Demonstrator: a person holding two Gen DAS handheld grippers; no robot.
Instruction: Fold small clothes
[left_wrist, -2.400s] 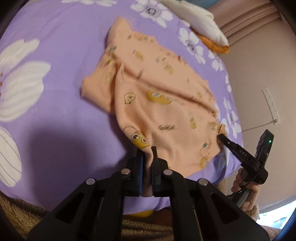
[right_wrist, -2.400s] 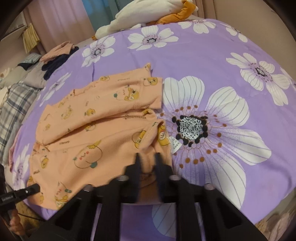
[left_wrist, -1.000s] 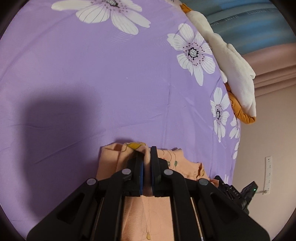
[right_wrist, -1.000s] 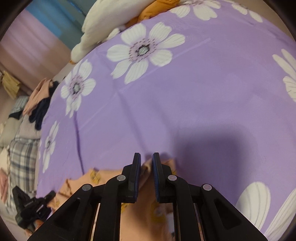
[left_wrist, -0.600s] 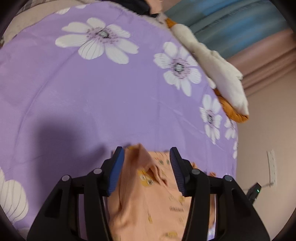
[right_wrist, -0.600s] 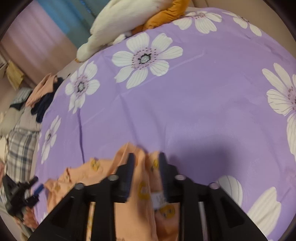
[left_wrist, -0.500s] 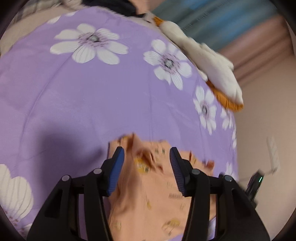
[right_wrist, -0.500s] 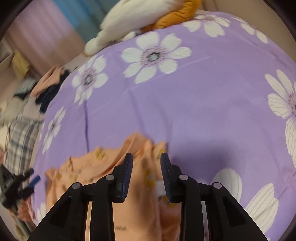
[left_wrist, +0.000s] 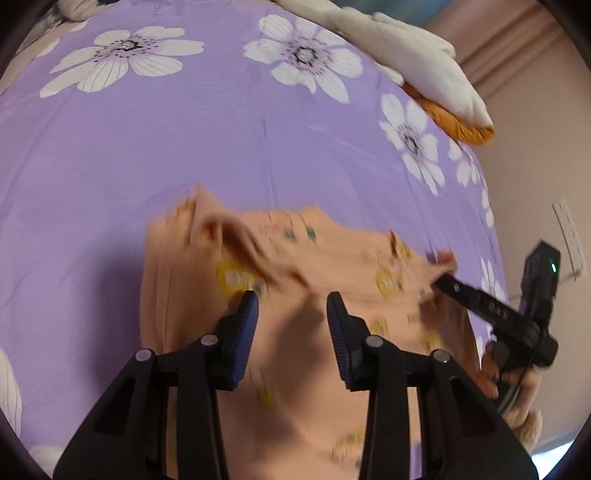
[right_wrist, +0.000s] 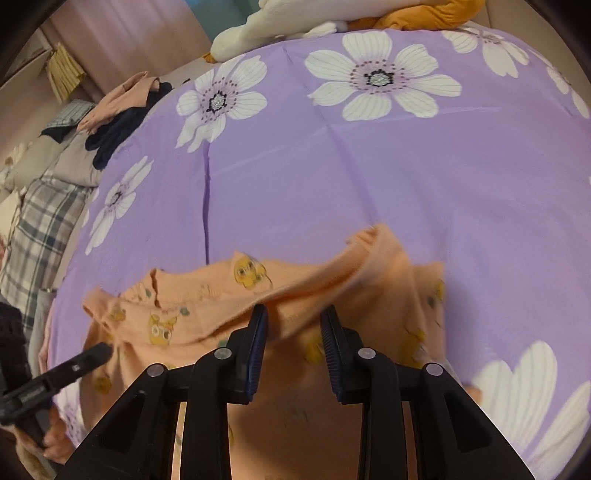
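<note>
A small peach garment with yellow cartoon prints (left_wrist: 332, 266) lies folded over on the purple flowered bedsheet (left_wrist: 184, 140); it also shows in the right wrist view (right_wrist: 207, 310). My left gripper (left_wrist: 291, 301) is open above the garment's near-left part, holding nothing. My right gripper (right_wrist: 293, 315) is open above the garment's right part, holding nothing. The right gripper shows at the right of the left wrist view (left_wrist: 480, 302), and the left gripper at the lower left of the right wrist view (right_wrist: 70, 369). The cloth under the jaws is motion-blurred.
A white and orange plush or pillow (left_wrist: 417, 66) lies at the far edge of the bed. A pile of clothes, plaid, grey, dark and pink (right_wrist: 74, 147), sits beyond the bed's left side. A wall with an outlet strip (left_wrist: 570, 236) is to the right.
Both grippers carried the garment's near edge forward across the bed, folding it over, then opened and let it go. The cloth now drops flat and both grippers have pulled back.
</note>
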